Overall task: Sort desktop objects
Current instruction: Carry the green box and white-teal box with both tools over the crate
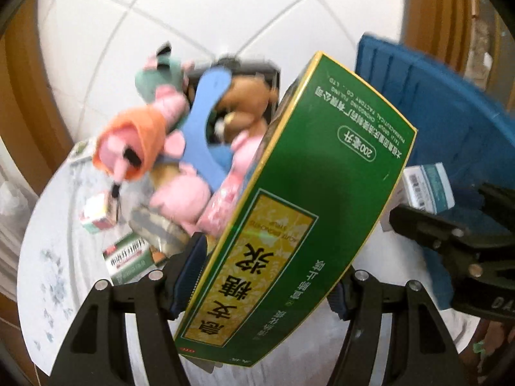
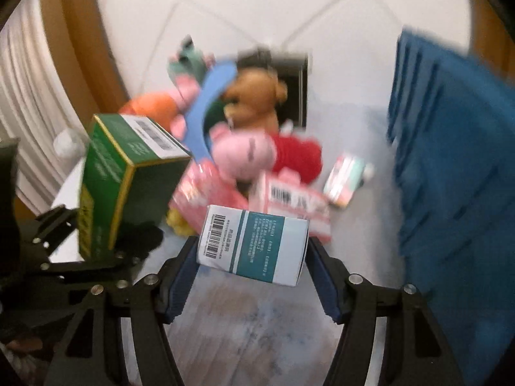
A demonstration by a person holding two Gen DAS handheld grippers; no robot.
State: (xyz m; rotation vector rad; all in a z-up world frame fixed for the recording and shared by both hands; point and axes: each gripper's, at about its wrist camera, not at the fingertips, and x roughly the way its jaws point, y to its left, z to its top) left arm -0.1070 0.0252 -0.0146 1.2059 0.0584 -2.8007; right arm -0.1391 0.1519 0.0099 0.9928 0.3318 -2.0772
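Note:
My left gripper (image 1: 267, 276) is shut on a tall green and gold medicine box (image 1: 322, 167), held tilted above the table; the same green box (image 2: 128, 180) shows at the left of the right wrist view. My right gripper (image 2: 252, 273) is shut on a white and teal medicine box (image 2: 254, 244), its blue pads (image 2: 183, 273) pressing both sides. In the left wrist view that white and teal box (image 1: 428, 186) hangs at the right, in front of the blue bin. Both boxes are off the tabletop.
A blue plastic bin (image 2: 450, 177) stands at the right. A pile of plush toys, with a pink pig (image 1: 180, 199) and a brown bear (image 1: 248, 103), spills from a black basket (image 2: 299, 96). Small medicine boxes (image 1: 128, 257) and a pink box (image 2: 289, 196) lie on the white table (image 1: 48, 273).

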